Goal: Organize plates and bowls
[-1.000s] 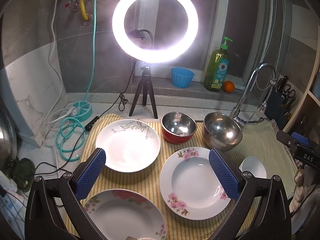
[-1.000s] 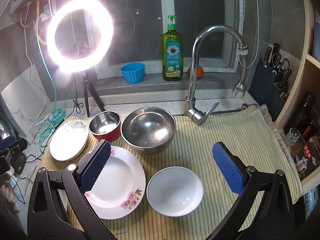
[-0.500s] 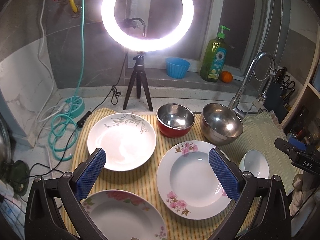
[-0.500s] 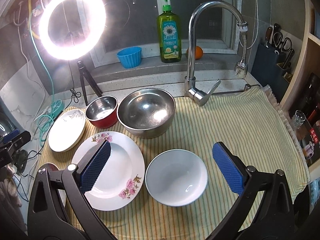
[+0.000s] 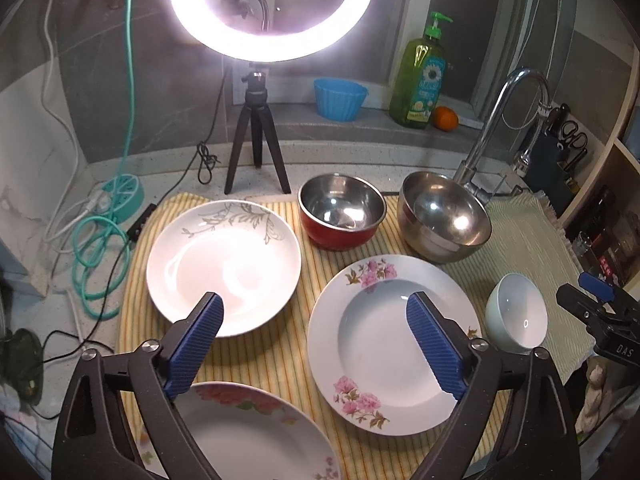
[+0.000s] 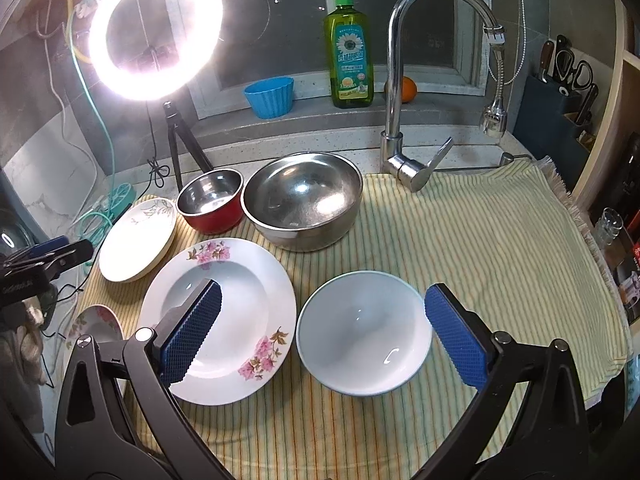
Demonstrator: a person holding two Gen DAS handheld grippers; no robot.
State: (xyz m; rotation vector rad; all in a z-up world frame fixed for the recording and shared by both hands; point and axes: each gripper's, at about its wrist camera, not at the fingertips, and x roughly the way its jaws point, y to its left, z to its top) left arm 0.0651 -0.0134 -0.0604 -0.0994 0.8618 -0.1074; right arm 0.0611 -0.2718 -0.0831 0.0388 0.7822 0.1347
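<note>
Your left gripper (image 5: 314, 344) now sits lower and closer over the striped cloth (image 5: 280, 360), its jaws just closed in a little with nothing between them. Your right gripper (image 6: 322, 338) is lower too, so the white bowl (image 6: 364, 332) fills the gap between its pads, untouched.

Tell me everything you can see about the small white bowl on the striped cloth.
The small white bowl is plain, glossy and ceramic-looking, with no pattern. It stands upright and empty on the yellow striped cloth, just right of the pink-flowered plate, their rims close, perhaps touching. The large steel bowl sits behind it. The right gripper hovers in front of it, fingers open on either side in the picture, not touching.
</note>
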